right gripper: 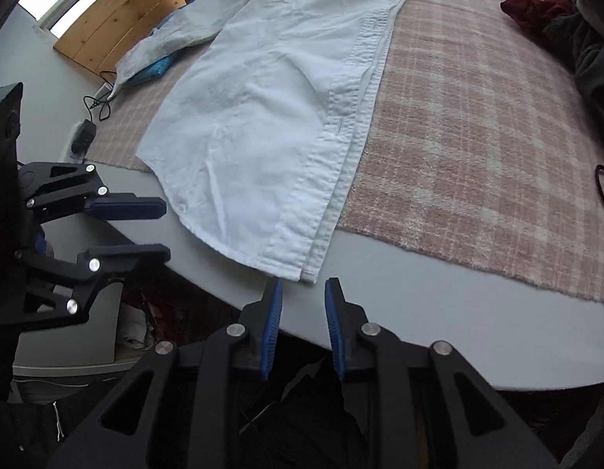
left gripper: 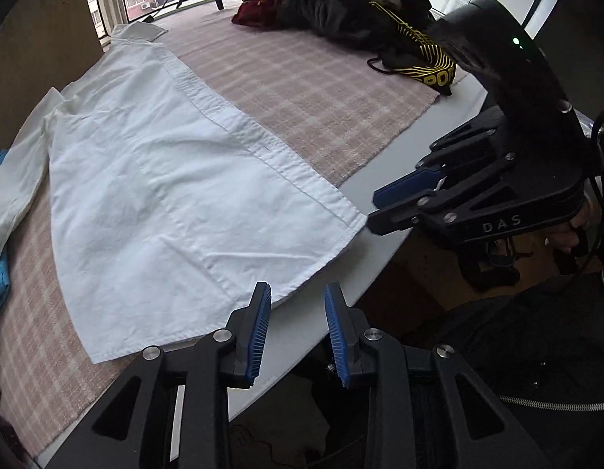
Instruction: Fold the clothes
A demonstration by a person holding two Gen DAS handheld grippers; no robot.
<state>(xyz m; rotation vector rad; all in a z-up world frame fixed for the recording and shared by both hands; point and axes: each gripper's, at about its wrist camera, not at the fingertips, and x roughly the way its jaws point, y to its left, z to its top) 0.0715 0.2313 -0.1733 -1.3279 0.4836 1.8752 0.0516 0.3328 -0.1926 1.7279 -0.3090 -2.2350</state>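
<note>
White shirt (left gripper: pixel 165 179) flat on pink plaid cloth (left gripper: pixel 321 90), hem overhanging onto worktop (right gripper: pixel 419 312); left gripper (left gripper: pixel 298 328), right gripper (right gripper: pixel 302 324) jaws narrowly parted, empty; pinch hem corners evenly, fold smoothly

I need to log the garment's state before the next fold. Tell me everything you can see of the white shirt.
The white shirt is a woven, cotton-looking button-up, lightly creased, lying flat and folded lengthwise on the pink checked blanket. Its stitched button band runs along one edge, the collar lies at the far end, and one sleeve trails onto something blue. The hem corner overhangs onto the grey table. Neither gripper touches it.
</note>
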